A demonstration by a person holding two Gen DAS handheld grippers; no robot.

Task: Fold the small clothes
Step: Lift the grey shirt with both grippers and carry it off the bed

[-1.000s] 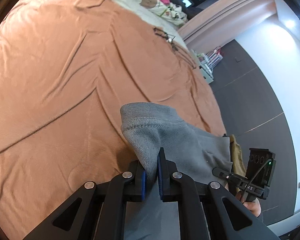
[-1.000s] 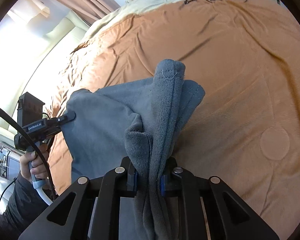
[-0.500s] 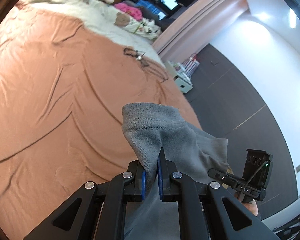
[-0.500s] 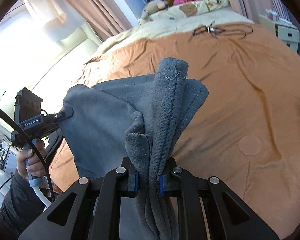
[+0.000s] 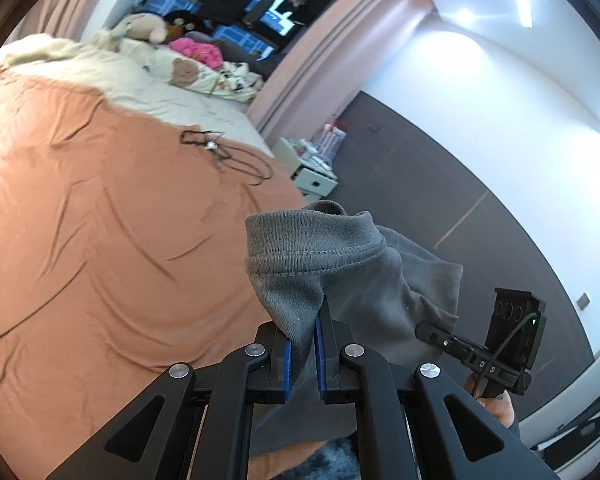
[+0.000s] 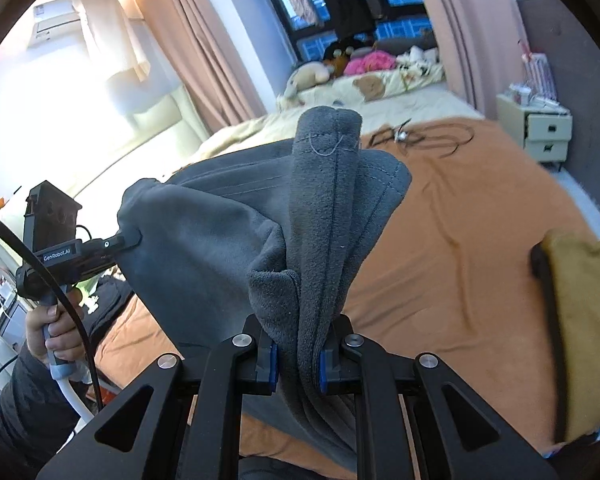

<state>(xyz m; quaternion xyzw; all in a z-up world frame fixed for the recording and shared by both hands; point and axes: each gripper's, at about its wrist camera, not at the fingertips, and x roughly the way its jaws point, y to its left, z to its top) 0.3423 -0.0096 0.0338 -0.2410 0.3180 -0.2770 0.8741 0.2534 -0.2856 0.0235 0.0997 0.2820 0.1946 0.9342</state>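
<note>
The left gripper is clamped on a hemmed edge of the grey garment, its blue pads pinching the cloth. The right gripper is clamped on a bunched, seamed edge of the same garment, which hangs spread between the two, held above the orange bedspread. A hand grips the left gripper's handle. At the right wrist view's edge lies a mustard cloth. Farther off, a black cord lies on the bedspread, then a cream sheet with soft toys, and curtains at the window.
</note>
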